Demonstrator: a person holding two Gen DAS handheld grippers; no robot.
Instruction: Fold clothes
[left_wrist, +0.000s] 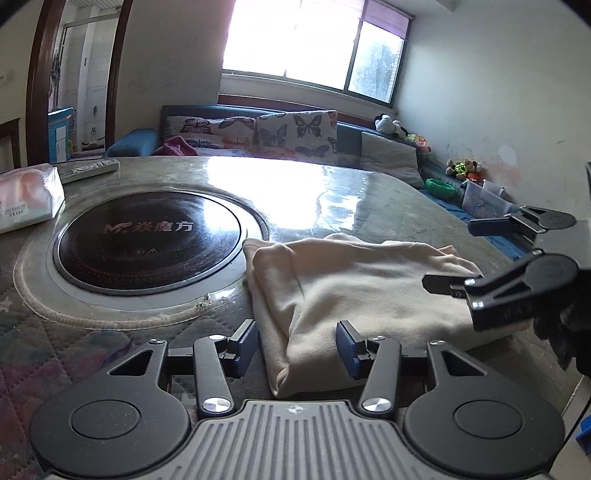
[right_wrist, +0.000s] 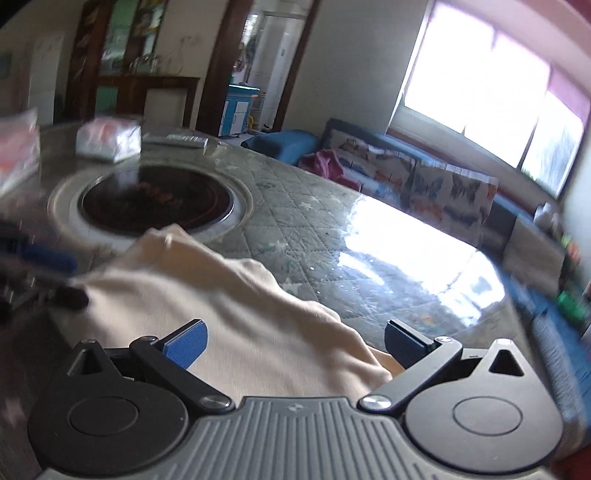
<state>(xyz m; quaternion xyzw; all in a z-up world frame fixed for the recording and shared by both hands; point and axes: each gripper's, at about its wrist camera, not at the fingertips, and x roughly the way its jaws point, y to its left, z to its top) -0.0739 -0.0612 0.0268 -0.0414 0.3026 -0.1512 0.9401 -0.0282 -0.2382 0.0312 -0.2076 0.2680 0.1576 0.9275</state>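
A cream garment (left_wrist: 351, 288), folded into a thick rectangle, lies on the quilted, glass-topped table (left_wrist: 332, 199). My left gripper (left_wrist: 297, 347) is open at the garment's near left corner, one pad beside the cloth and the other over it. In the same view my right gripper (left_wrist: 447, 254) comes in from the right, open above the garment's right end. In the blurred right wrist view the right gripper (right_wrist: 295, 343) is open wide over the cream garment (right_wrist: 240, 306), with nothing pinched. The left gripper (right_wrist: 48, 273) is a smear at the left edge.
A round black hotplate (left_wrist: 147, 240) is set into the table just left of the garment. A tissue pack (left_wrist: 26, 199) and a remote (left_wrist: 88, 170) lie at the far left. A sofa with butterfly cushions (left_wrist: 258, 133) stands behind the table. The table edge curves along the right.
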